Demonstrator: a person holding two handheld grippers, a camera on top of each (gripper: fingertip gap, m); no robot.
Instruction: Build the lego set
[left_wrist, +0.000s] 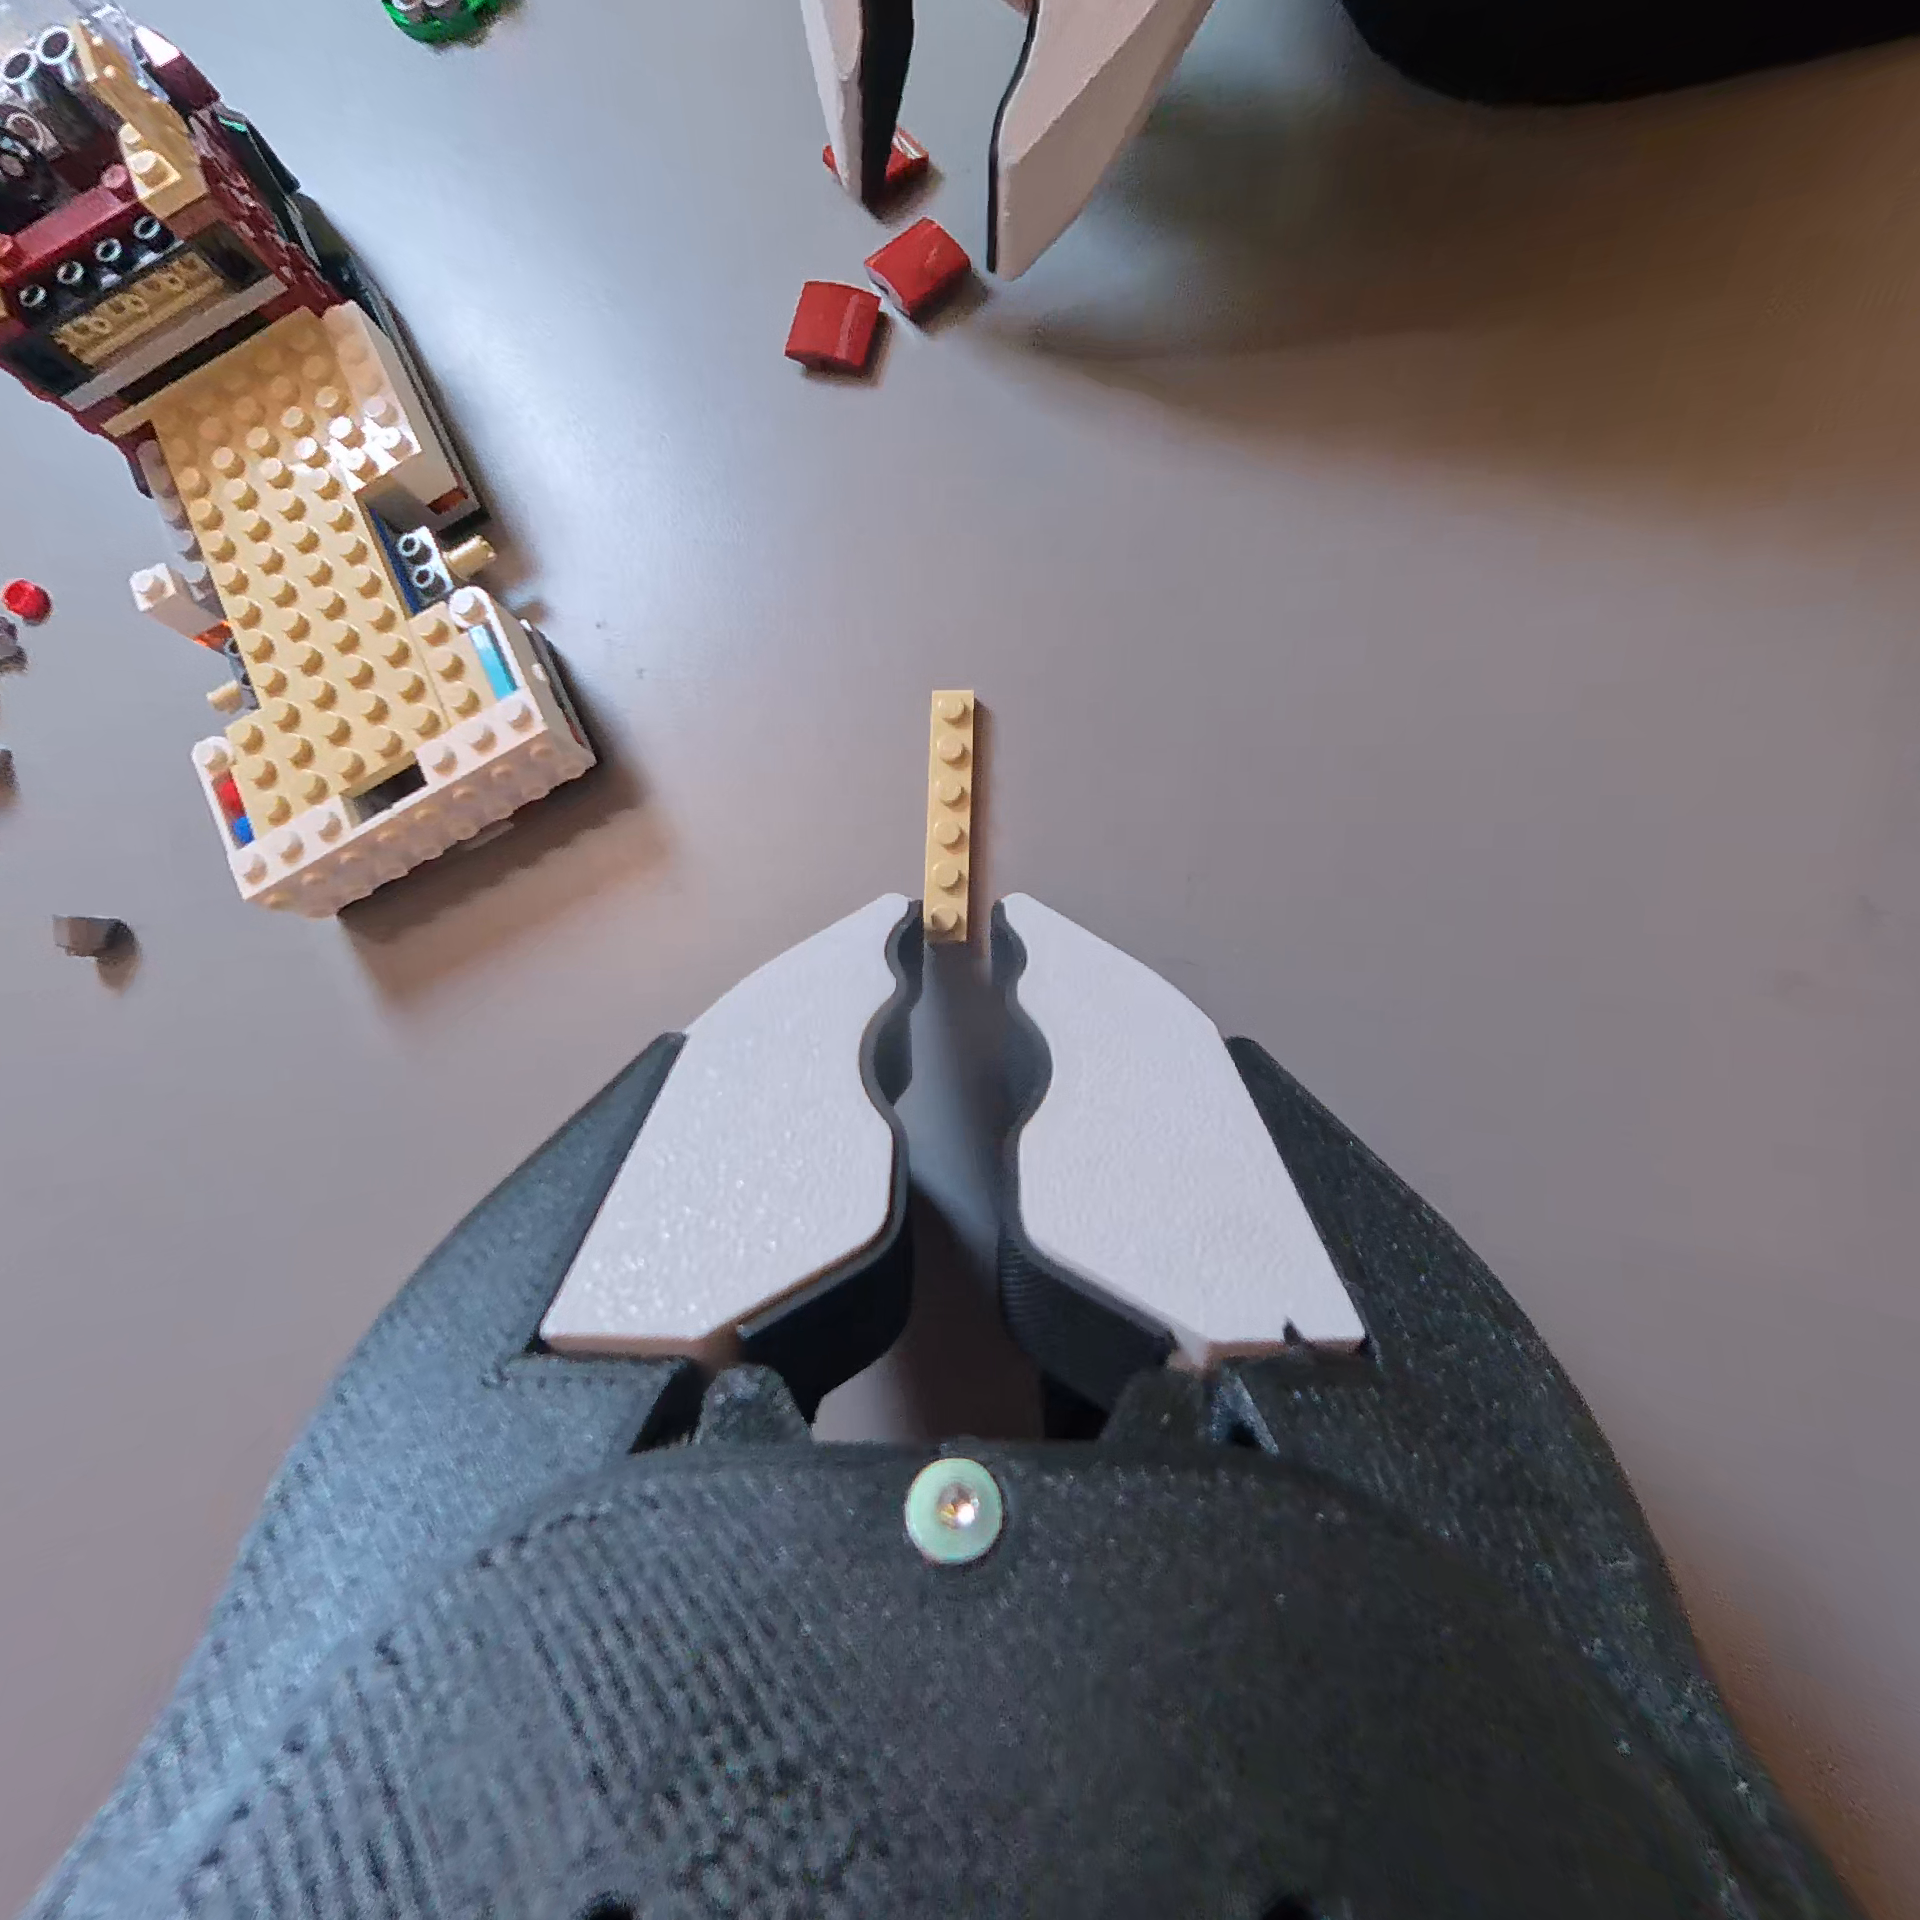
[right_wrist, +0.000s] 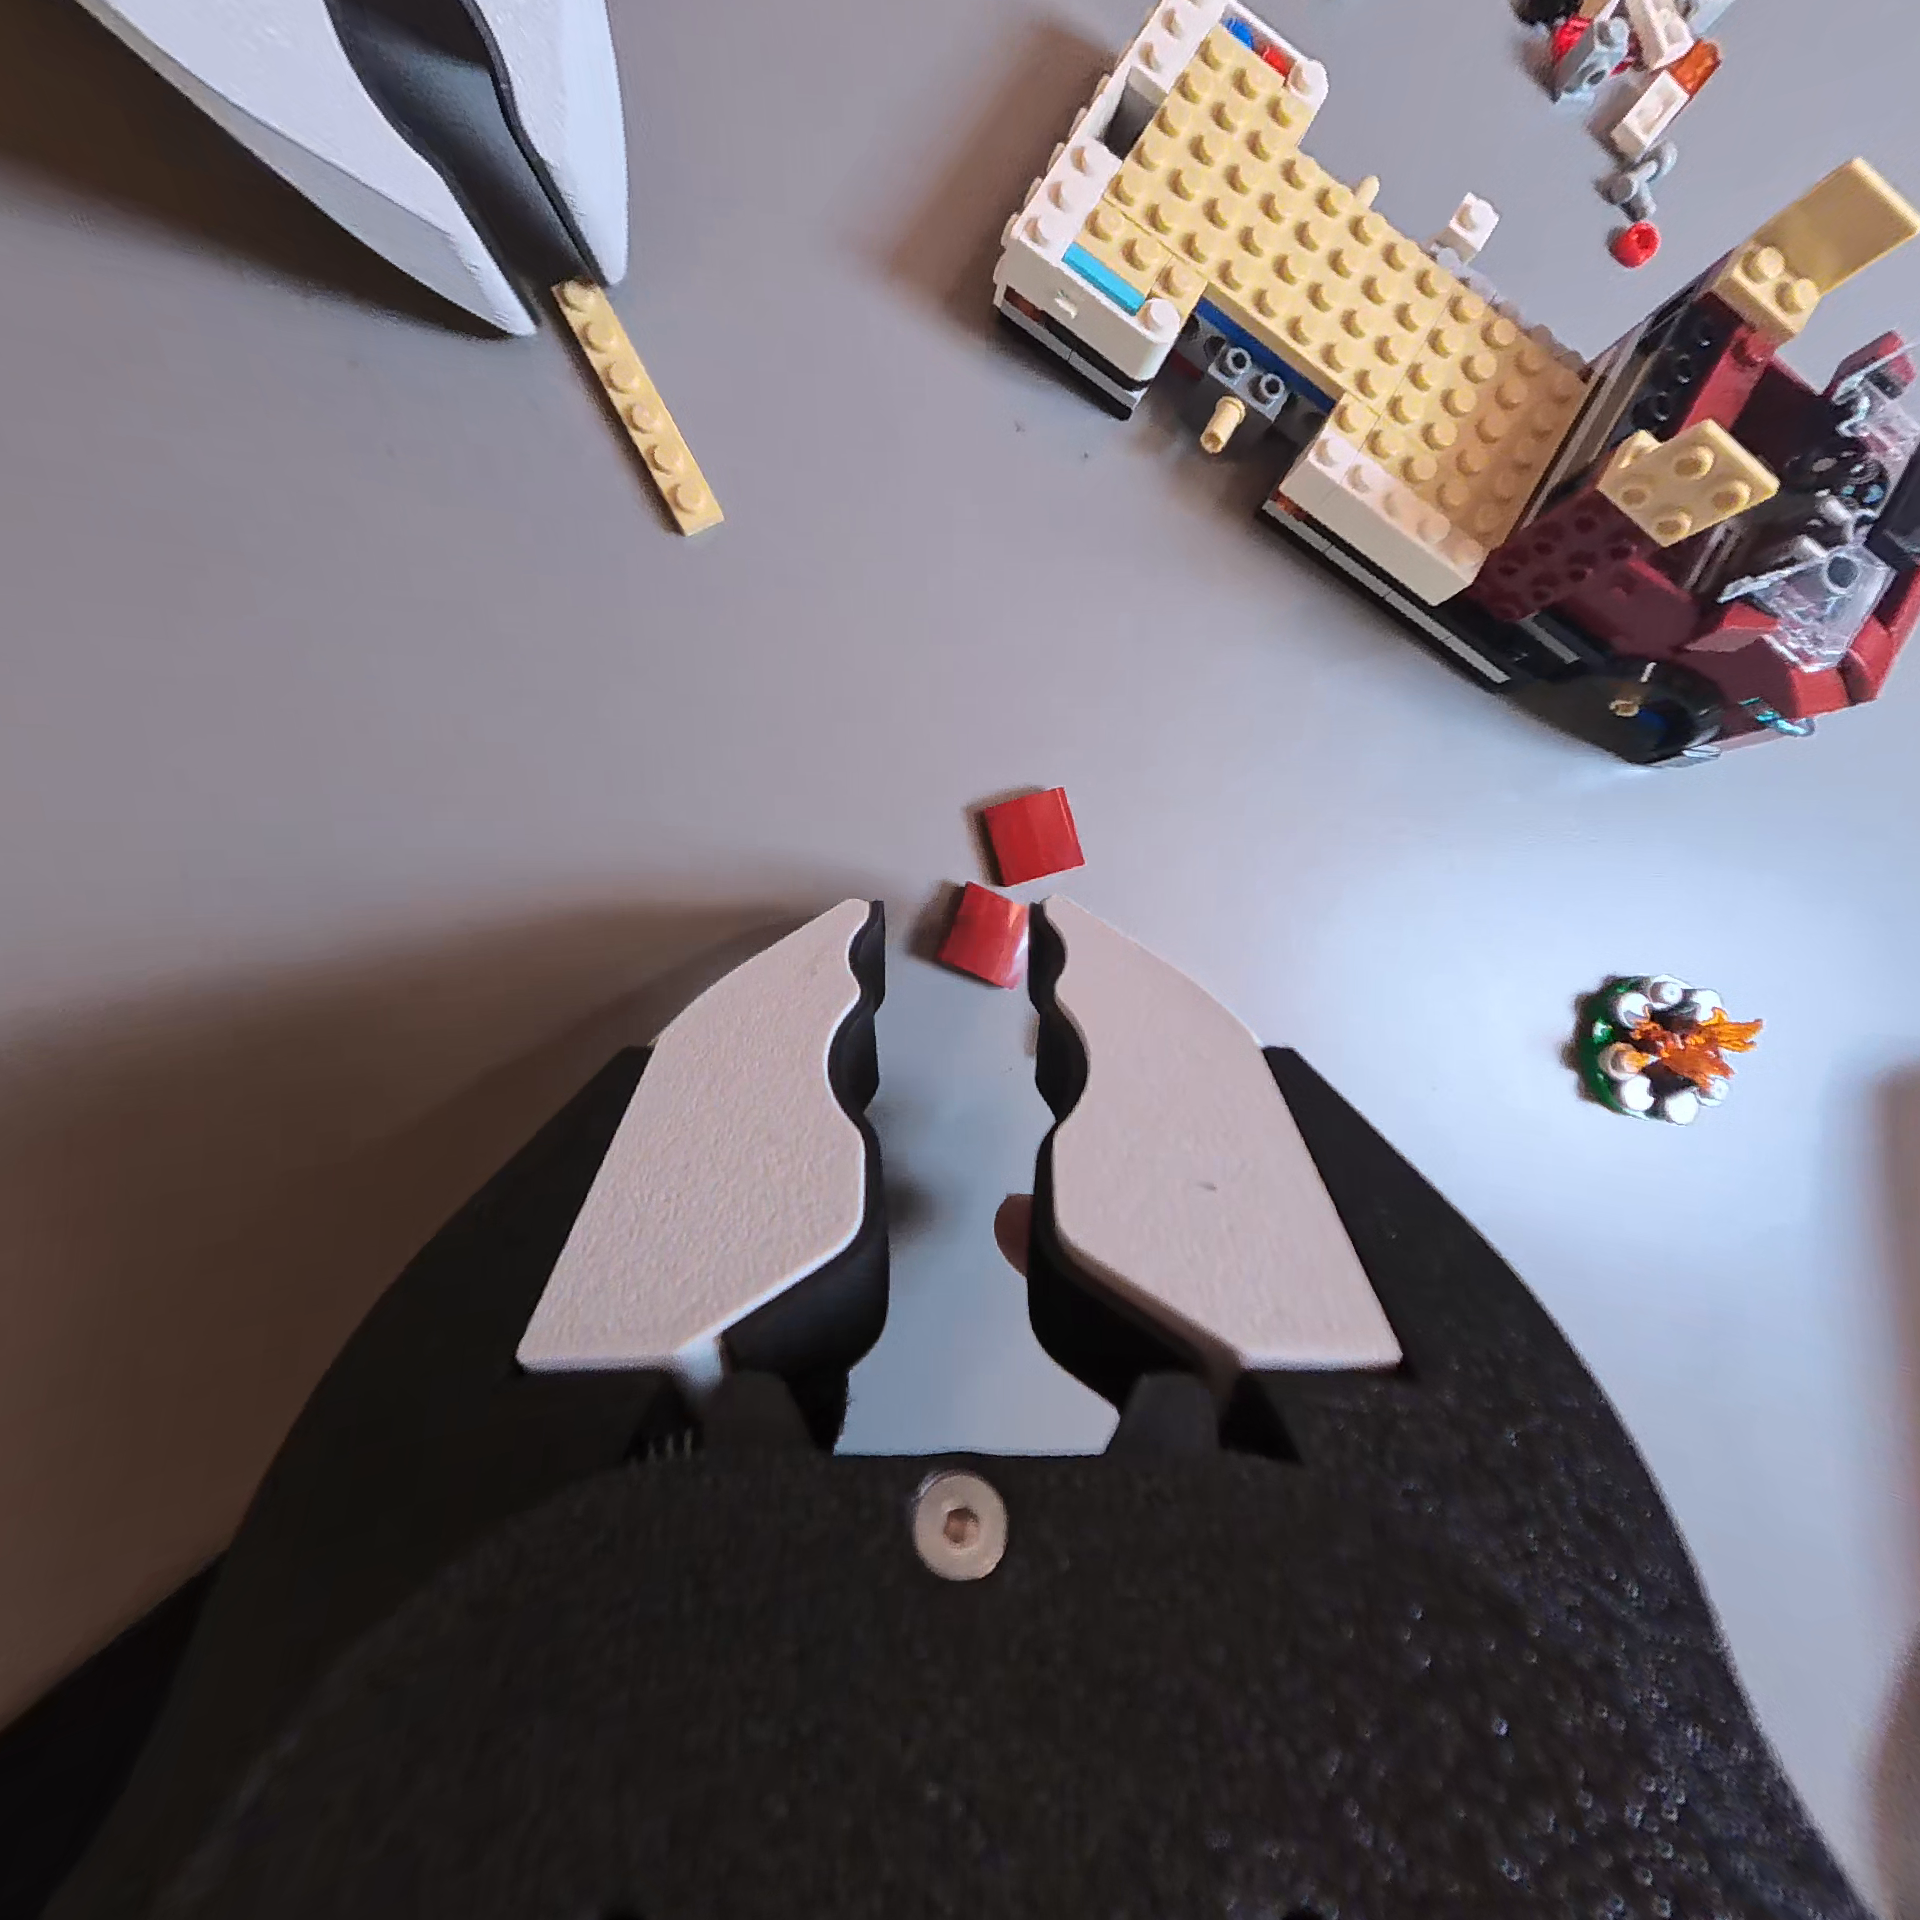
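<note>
Between your left gripper's (left_wrist: 957, 914) slightly parted tips lies a tan plate's (left_wrist: 950, 800) near end, ungripped, long axis pointing away over open table (left_wrist: 1455, 727). Your right gripper (right_wrist: 961, 935) stands wider, one red tile (right_wrist: 985, 933) loose against its right pad.

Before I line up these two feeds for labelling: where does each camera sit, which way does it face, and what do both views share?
Left wrist view: sits on the left gripper, looking forward and down at the grey table; its own jaws, slightly parted, straddle the near end of a tan strip plate.
Right wrist view: sits on the right gripper, facing down at two red tiles; its own jaws are open around the nearer one.
Shared: both show the tan plate, red tiles, brick model and the opposite gripper.
</note>
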